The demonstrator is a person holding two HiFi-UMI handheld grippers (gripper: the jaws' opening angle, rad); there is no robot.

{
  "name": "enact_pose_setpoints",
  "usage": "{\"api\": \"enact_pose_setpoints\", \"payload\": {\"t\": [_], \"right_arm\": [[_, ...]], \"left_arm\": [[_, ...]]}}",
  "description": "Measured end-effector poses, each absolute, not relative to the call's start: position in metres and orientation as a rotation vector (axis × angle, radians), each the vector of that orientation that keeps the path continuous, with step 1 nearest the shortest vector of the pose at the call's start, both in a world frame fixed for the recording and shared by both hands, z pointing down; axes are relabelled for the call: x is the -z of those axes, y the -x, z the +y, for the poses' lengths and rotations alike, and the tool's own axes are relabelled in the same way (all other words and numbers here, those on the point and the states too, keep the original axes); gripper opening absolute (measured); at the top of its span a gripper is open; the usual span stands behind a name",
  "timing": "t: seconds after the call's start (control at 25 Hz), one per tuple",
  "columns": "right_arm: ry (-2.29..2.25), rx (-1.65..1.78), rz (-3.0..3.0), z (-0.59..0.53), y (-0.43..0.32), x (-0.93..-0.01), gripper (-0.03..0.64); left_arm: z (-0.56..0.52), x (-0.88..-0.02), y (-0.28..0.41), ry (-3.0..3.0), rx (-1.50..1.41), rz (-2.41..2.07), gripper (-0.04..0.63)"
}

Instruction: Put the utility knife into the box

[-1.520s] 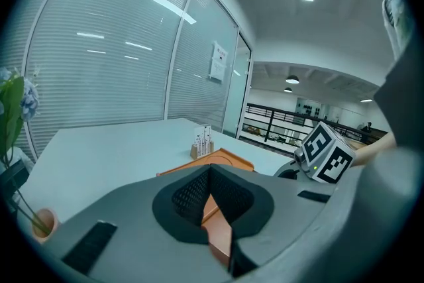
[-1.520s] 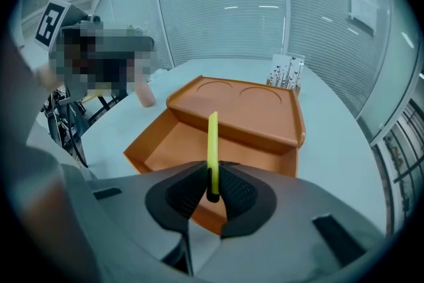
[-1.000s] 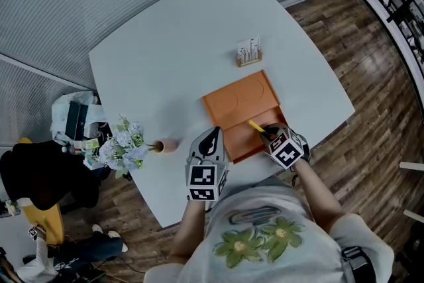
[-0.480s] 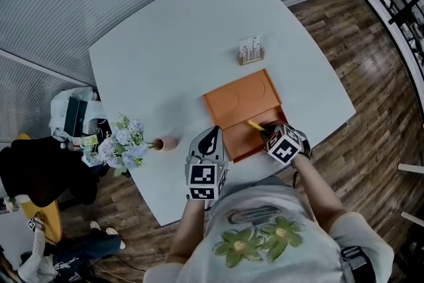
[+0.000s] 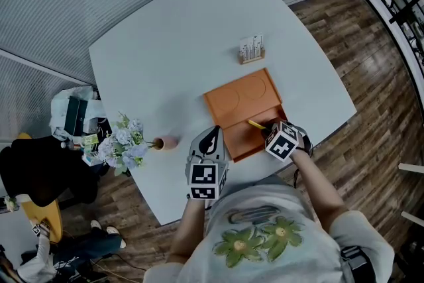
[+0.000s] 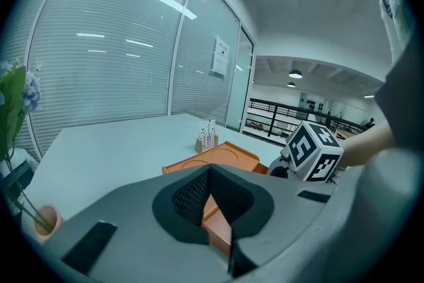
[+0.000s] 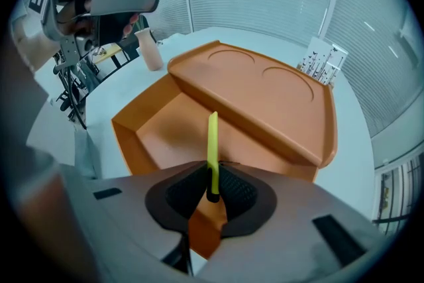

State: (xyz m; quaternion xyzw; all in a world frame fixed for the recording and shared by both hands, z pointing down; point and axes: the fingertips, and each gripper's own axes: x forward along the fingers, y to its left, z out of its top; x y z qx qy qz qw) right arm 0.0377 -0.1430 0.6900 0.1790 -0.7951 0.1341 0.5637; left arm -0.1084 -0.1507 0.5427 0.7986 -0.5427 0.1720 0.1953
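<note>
Right tongs (image 7: 212,194) are pinching the black rear end of the utility knife (image 7: 212,142); its slim yellow body sticks straight out ahead of the pads, over the open tray of the orange box (image 7: 265,99); from my feed I cannot tell whether the knife touches the tray floor. From the head view, the right tongs (image 5: 265,132) sit at the near right corner of the box (image 5: 240,97), with the knife (image 5: 256,124) slanting inward across the tray; the box lies open on the pale counter (image 5: 165,56), its lid folded flat on the far side and showing two round recesses.

Left tongs (image 6: 211,183) are pressed together with nothing between them; through the small gap behind their tips I see only the orange edge of the box (image 6: 228,154). On the head view the left tongs (image 5: 211,136) lie just beside the box's near left corner, at the counter's front edge.

Beyond the lid stands a small wooden holder of white cards (image 5: 250,51), apart from the box; to my left a pink vase (image 5: 169,143) lies with a bunch of pale flowers (image 5: 122,144) spilling toward the counter's edge.
</note>
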Motion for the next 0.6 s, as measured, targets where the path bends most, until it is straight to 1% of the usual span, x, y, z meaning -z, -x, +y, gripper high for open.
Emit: {"api": "enact_pose_setpoints", "payload": {"t": [0.6], "right_arm": [[-0.363,-0.286,-1.812,-0.145,-0.037,-0.702,0.060]], "left_arm": [[-0.150,-0.549,0.110,-2.226,-0.491,-1.521,0.003]]}}
